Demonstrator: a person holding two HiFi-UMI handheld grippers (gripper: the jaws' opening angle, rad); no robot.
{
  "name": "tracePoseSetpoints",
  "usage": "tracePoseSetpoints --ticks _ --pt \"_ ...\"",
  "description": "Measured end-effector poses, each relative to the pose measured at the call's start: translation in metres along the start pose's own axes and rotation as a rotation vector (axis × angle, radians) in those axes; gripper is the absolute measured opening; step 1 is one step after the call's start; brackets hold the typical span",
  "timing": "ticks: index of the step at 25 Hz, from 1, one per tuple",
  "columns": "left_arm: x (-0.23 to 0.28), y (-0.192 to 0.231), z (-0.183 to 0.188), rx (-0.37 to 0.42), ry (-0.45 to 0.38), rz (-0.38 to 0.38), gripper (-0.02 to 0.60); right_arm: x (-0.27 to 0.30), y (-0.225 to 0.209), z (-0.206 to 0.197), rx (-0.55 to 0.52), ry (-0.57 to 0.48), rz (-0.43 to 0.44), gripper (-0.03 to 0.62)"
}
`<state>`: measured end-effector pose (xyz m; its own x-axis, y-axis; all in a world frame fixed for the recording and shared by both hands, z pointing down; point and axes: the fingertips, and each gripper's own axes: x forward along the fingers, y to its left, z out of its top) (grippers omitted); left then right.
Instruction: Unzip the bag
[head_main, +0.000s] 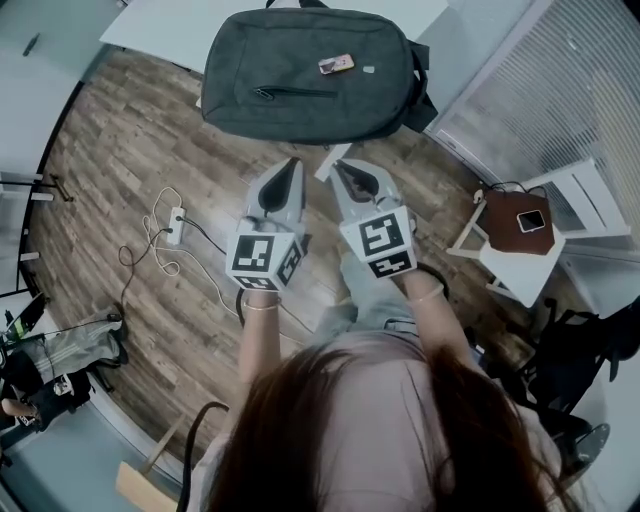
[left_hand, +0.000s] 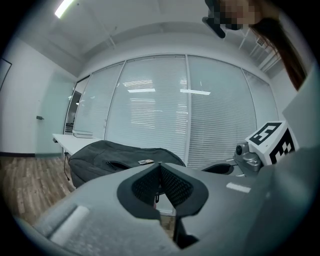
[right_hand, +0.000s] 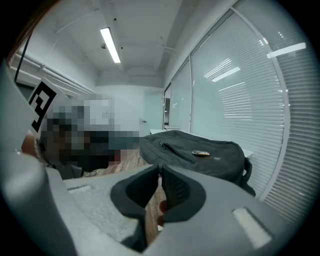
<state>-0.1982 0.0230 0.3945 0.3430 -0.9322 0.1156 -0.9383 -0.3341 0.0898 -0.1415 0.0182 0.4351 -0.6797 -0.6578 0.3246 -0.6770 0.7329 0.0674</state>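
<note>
So, grey backpack (head_main: 310, 75) lies flat on the white table (head_main: 170, 30), just ahead of both grippers; left gripper (head_main: 293, 164) and right gripper (head_main: 341, 166) are closed and empty. Soft fabric will bunch: pin it with one, then pinch the front-pocket zipper (head_main: 295, 92) pull, probably at its left end.

The head view looks steeply down; both gripper views look level from nearby, all sharing the bag (head_main: 310, 75).

Dark grey bag (head_main: 300, 60), brown wood-plank floor (head_main: 100, 180), pale grey left claw (head_main: 293, 166) and right claw (head_main: 339, 166), black-and-white square markers (head_main: 265, 255)
</note>
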Motion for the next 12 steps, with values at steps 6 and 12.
tracePoseSetpoints --ticks 6,12 --pt "0.018 0.016 -0.018 -0.023 0.028 0.035 0.009 0.025 -0.008 -0.018 0.011 0.037 0.018 0.028" --pt "0.032 0.027 -0.033 -0.048 0.051 0.052 0.009 0.046 -0.013 -0.035 0.034 0.067 0.029 0.044"
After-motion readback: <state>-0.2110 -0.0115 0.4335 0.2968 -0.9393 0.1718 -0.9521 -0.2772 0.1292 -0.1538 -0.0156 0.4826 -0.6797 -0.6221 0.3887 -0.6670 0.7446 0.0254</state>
